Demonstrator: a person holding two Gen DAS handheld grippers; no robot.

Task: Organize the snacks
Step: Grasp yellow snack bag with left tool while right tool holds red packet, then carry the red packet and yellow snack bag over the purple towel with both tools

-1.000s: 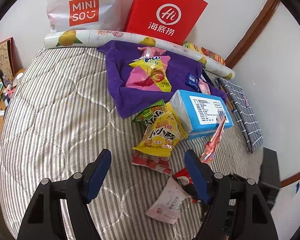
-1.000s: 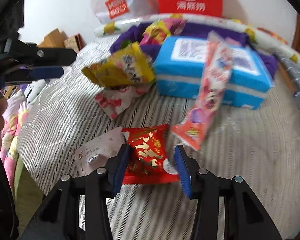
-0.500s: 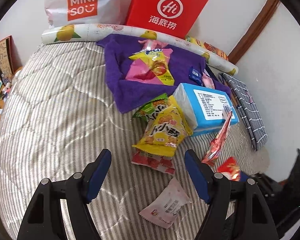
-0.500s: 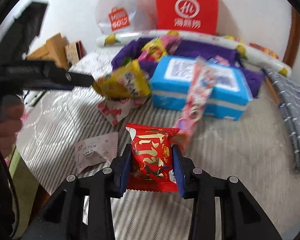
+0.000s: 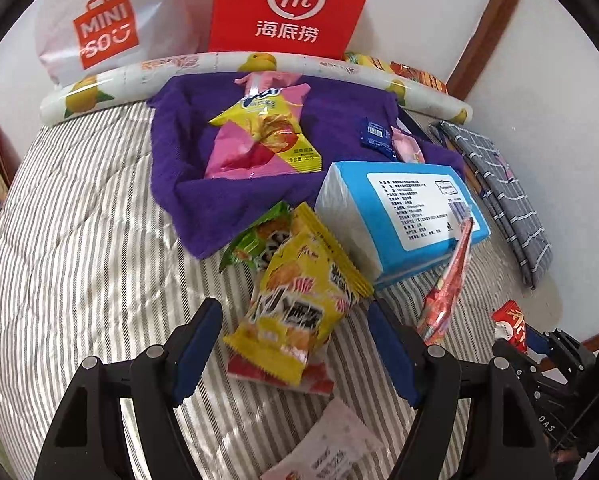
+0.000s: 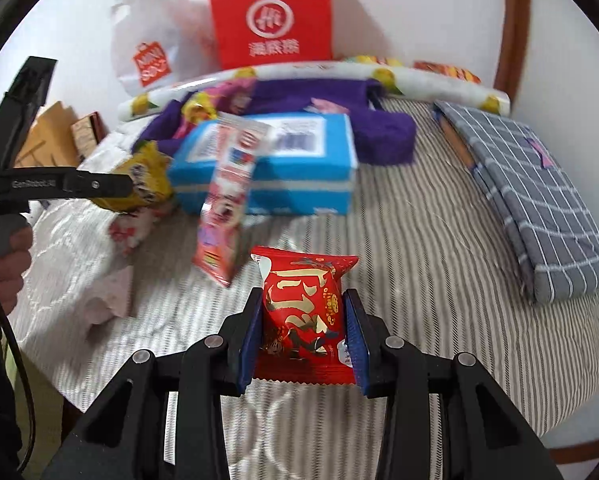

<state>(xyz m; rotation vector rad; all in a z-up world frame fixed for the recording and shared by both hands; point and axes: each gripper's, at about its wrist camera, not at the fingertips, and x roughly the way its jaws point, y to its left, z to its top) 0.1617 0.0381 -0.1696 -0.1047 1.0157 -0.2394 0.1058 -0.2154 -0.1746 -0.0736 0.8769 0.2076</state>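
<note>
Your right tongs [image 6: 305, 334] pinch the red snack packet [image 6: 305, 312], held above the striped bed [image 6: 439, 280]. Your left tongs [image 5: 295, 354] stand spread, empty, over the yellow snack bag [image 5: 299, 308] beside the blue tissue pack [image 5: 403, 216].

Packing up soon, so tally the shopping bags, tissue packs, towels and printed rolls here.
Shopping bags: 2
Tissue packs: 1
Towels: 1
Printed rolls: 1
Total: 5
</note>
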